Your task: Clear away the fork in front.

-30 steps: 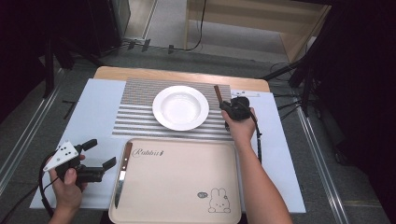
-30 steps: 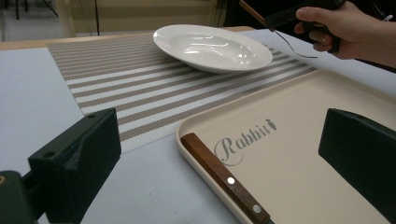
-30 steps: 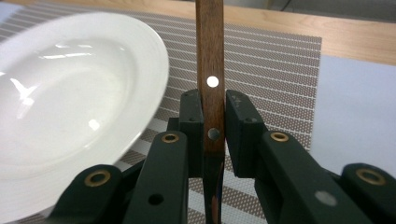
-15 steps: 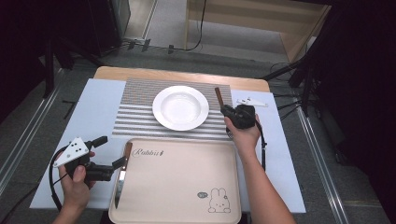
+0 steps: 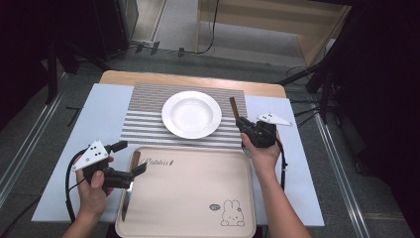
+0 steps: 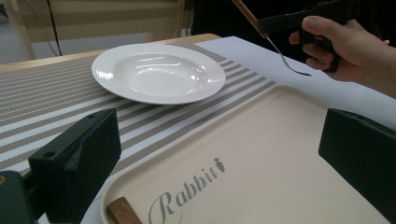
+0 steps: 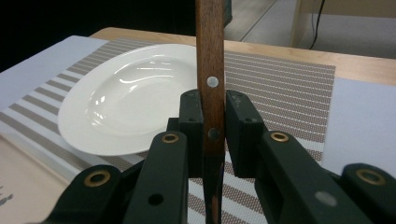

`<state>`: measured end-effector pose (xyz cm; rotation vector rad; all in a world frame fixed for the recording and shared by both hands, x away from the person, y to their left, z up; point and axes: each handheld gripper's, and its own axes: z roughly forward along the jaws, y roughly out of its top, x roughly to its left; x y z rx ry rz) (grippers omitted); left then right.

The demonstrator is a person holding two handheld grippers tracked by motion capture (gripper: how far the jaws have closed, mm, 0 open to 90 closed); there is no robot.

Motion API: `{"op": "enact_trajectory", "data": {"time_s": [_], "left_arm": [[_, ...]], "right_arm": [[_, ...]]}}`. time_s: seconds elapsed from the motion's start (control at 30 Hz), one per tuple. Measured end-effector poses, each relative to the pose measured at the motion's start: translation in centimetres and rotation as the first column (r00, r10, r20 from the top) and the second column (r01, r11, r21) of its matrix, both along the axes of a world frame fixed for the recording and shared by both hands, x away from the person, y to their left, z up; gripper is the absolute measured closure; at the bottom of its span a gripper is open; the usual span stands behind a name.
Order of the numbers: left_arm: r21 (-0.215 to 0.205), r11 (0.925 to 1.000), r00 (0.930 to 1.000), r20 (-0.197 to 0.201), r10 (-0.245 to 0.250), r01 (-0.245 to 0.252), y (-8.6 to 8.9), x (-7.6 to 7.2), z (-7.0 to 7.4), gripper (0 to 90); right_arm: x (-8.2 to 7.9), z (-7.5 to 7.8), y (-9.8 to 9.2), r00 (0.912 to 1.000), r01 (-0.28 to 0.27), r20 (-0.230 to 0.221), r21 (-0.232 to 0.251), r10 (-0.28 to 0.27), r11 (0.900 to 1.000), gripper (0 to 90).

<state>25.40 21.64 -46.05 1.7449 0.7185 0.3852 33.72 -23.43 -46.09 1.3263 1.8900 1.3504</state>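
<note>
- right gripper (image 5: 243,124): jaws clamped on the wooden handle of a fork (image 7: 210,70); handle stands upright between the pads in the right gripper view, two rivets visible on it
- in the left gripper view the fork (image 6: 280,46) hangs from that gripper with its metal end pointing down, off the table, above the white sheet (image 6: 299,88) just past the tray's far edge
- in the high view the handle sticks out beyond the right gripper, just beside the plate's right rim; not touching the plate
- left gripper (image 5: 130,157): jaws wide apart, nothing between them; hovers at the left edge of the tray (image 5: 198,198), pointing across it toward the plate
- knife (image 5: 128,191): lies inside the tray along its left wall, wooden handle toward the far end, blade toward the person; handle end shows at the bottom of the left gripper view, between the open jaws but below them; cannot tell if anything touches it
- plate (image 5: 191,114): white, deep, empty; sits on the striped placemat (image 5: 143,119) beyond the tray
- tray: beige, "Rabbit" lettering near the far left corner, rabbit drawing near the right front corner
</note>
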Motion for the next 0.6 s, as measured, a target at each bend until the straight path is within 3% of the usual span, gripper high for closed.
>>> {"op": "enact_trajectory", "data": {"time_s": [0.6], "left_arm": [[0.009, 0.9979, 0.9980, 0.007, -0.063, 0.063, -4.1, 0.8, 0.9, 0.0]], "right_arm": [[-4.8, -0.6, 0.1, 0.9972, -0.050, 0.057, 0.032, 0.049, 0.998, 76.5]]}}
